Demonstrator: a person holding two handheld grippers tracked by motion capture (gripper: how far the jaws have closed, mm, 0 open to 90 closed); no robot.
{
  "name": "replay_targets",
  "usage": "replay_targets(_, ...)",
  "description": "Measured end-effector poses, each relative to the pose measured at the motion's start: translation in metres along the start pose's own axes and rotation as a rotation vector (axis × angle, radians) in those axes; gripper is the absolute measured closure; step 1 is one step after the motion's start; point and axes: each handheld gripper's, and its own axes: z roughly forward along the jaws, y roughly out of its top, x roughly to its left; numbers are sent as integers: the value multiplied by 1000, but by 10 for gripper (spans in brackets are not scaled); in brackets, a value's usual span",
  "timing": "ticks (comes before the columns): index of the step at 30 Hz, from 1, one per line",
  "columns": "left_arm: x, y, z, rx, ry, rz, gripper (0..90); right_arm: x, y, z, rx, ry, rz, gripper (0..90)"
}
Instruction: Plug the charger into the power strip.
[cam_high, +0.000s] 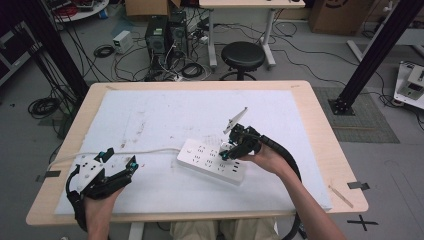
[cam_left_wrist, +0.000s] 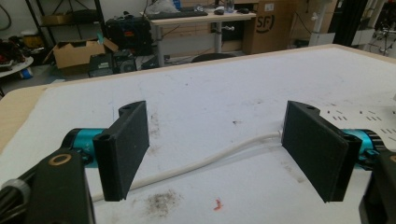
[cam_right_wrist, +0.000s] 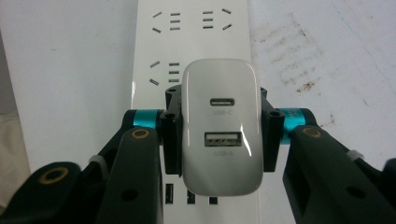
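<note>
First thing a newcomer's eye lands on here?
Probably the glossy white USB charger block, clamped in the right gripper just above the long white power strip at mid-table. Next, the left gripper, jaws wide and empty near the table's left front, beside the strip's white cable crossing the smudged white mat.

The high view looks forward and down over the whole table (cam_high: 320, 150). The left gripper view skims low toward the table's far edge; the right gripper view looks close down on the power strip (cam_right_wrist: 144, 46), shared with the high view.
</note>
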Motion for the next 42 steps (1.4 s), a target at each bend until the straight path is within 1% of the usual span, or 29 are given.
replay_targets(5, 2, -1, -2, -1, 6, -5, 233, 1, 0, 5, 21, -9, -4, 631)
replay_targets(6, 2, -1, -2, -1, 6, -7, 233, 2, 0, 6, 25, -10, 2, 631)
replay_targets(7, 2, -1, -2, 0, 6, -6, 233, 0, -2, 6, 8, -3, 5, 631)
replay_targets(9, 3, -2, -2, 3, 6, -6, 233, 0, -2, 6, 3, -4, 7, 631)
replay_targets(10, 2, -2, -2, 4, 5, -7, 233, -1, -4, 6, -3, 3, 11, 632)
replay_targets(15, 2, -2, -2, 3, 4, -10, 233, 0, -4, 6, -7, -1, 2, 633)
replay_targets(16, 0, -3, -1, 2, -2, -7, 233, 0, -4, 6, -7, -1, 2, 633)
replay_targets(17, 0, -3, -1, 6, -3, -7, 233, 1, -6, 6, -26, -9, -11, 634)
replay_targets(18, -1, -3, -1, 8, -5, -3, 234, 1, -7, 6, -27, -2, -3, 634)
replay_targets(19, -1, -3, -1, 9, -6, -4, 233, 0, -8, 6, -36, -2, -10, 634)
replay_targets(22, -2, -3, 0, 7, -9, -7, 233, 0, -9, 6, -44, 0, -5, 635)
replay_targets(23, -2, -3, 0, 7, -9, -7, 233, 0, -9, 6, -43, 2, 6, 635)
replay_targets(25, -1, -2, 0, 8, -13, -2, 234, 0, -9, 6, -43, 2, 6, 635)
replay_targets(26, -2, -1, 0, 6, -14, -1, 234, -2, -9, 6, -45, 8, 33, 635)
replay_targets(29, -2, -1, 0, 4, -17, -1, 234, -1, -9, 7, -49, 5, 29, 635)
replay_targets(30, -3, -1, 1, 6, -22, -1, 234, -1, -9, 7, -53, 3, 9, 636)
replay_targets(32, -4, -2, 1, 8, -22, -1, 236, 0, -9, 7, -49, 1, 4, 636)
replay_targets(33, -4, -2, 1, 12, -22, 3, 236, 0, -9, 8, -51, -5, 0, 637)
replay_targets(34, -4, -2, 1, 11, -22, 2, 236, 3, -8, 8, -48, -17, -3, 636)
replay_targets(35, -4, -2, 1, 10, -22, -3, 236, 3, -8, 8, -48, -19, -11, 637)
replay_targets(39, -5, -3, 2, 11, -26, -5, 236, 2, -9, 8, -53, -12, -2, 637)
replay_targets(41, -6, -3, 3, 20, -31, 6, 236, -1, -10, 8, -60, 9, 1, 638)
replay_targets(42, -6, -3, 3, 17, -29, 4, 236, -1, -10, 9, -60, 8, -3, 637)
